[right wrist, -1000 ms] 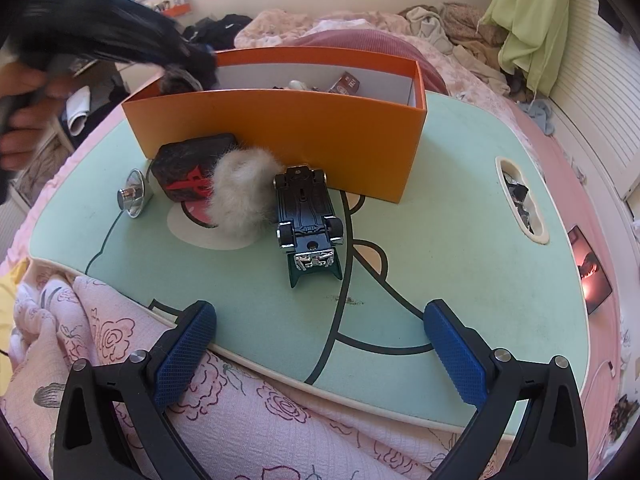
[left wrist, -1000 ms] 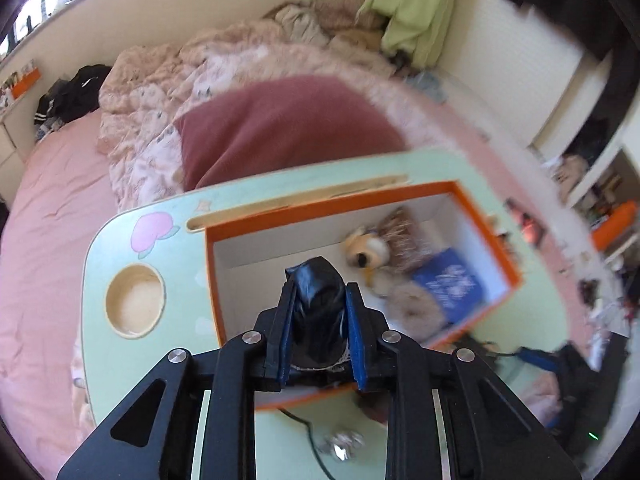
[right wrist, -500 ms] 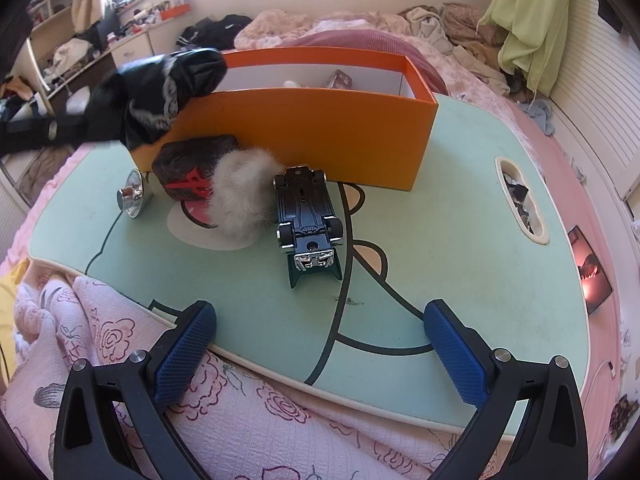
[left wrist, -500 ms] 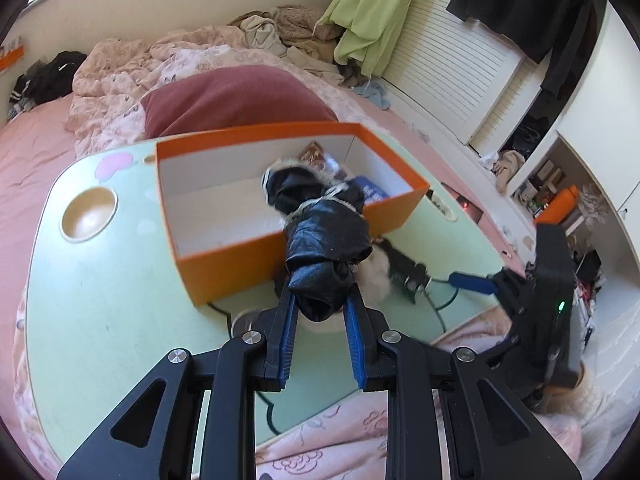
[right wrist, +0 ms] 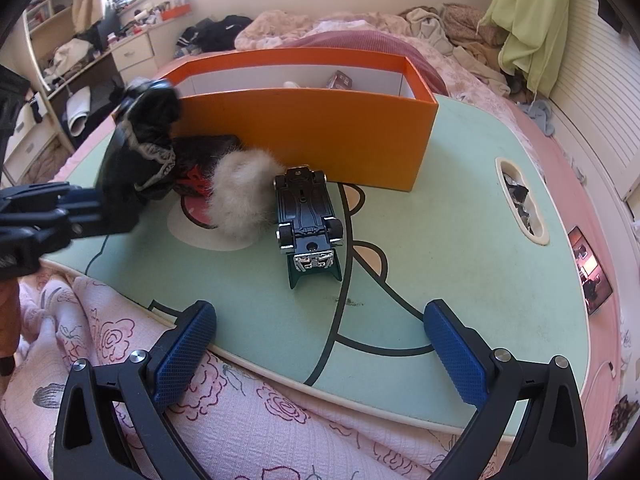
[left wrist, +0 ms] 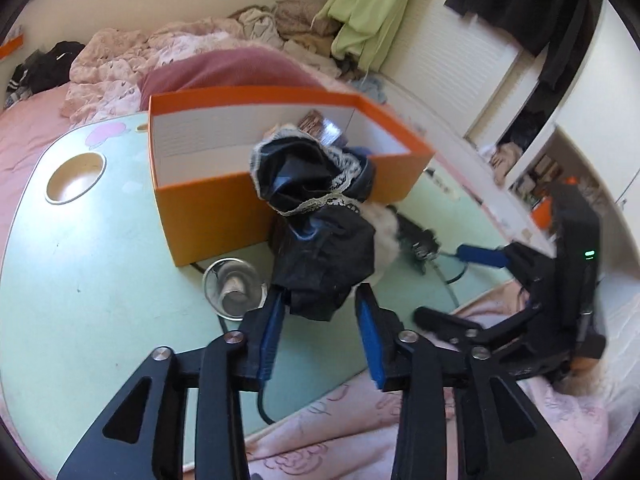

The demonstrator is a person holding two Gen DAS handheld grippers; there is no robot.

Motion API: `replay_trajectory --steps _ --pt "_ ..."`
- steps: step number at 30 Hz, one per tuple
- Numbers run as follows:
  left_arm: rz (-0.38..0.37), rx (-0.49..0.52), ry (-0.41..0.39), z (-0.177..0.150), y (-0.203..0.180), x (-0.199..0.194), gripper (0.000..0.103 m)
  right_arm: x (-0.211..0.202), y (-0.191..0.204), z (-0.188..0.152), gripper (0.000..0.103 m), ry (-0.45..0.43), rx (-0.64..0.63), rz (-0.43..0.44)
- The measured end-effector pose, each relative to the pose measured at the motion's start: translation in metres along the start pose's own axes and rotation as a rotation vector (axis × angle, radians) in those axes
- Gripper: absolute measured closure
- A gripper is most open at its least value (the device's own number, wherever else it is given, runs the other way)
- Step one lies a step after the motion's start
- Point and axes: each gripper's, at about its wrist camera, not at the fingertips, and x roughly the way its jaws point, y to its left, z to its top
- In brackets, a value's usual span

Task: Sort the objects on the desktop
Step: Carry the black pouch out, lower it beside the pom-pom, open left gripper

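Left gripper (left wrist: pixel 322 312) jaws parted around black lace cloth (left wrist: pixel 320 216) — right gripper (right wrist: pixel 320 344) jaws wide apart.

Both grippers share one build: the left gripper (left wrist: pixel 320 312) and right gripper (right wrist: pixel 320 344) have matte black cut-out arms, silver round screws (right wrist: pixel 502 355) and blue cross-hatched pads (right wrist: pixel 456 354); a green light glows on the right one's body.
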Motion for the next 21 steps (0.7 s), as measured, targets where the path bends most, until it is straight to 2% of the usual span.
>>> replay_trajectory --steps 2,4,6,8,16,19,21 --pt "-0.003 -0.012 -0.041 -0.003 -0.001 -0.011 0.031 0.0 0.0 0.0 0.0 0.0 0.0 0.0" --pt "0.016 -0.031 -0.105 -0.01 -0.002 -0.024 0.025 0.0 -0.001 -0.001 0.0 0.0 0.0 0.0" --pt "0.039 -0.052 -0.15 -0.018 -0.001 -0.035 0.025 0.0 -0.001 -0.001 0.0 -0.001 0.0 0.0" --pt "0.073 -0.058 -0.159 -0.024 0.002 -0.039 0.023 0.0 -0.001 -0.002 0.0 -0.001 0.0 0.001" --pt "0.288 -0.001 -0.031 -0.043 -0.002 -0.002 0.023 0.0 -0.002 -0.004 0.0 -0.001 -0.001 0.002" --pt "0.379 0.045 -0.018 -0.045 -0.009 0.009 0.016 0.0 -0.002 -0.005 0.0 -0.001 -0.001 0.002" --pt "0.388 0.038 -0.015 -0.045 -0.008 0.009 0.011 0.0 -0.002 -0.005 0.0 -0.002 -0.001 0.002"
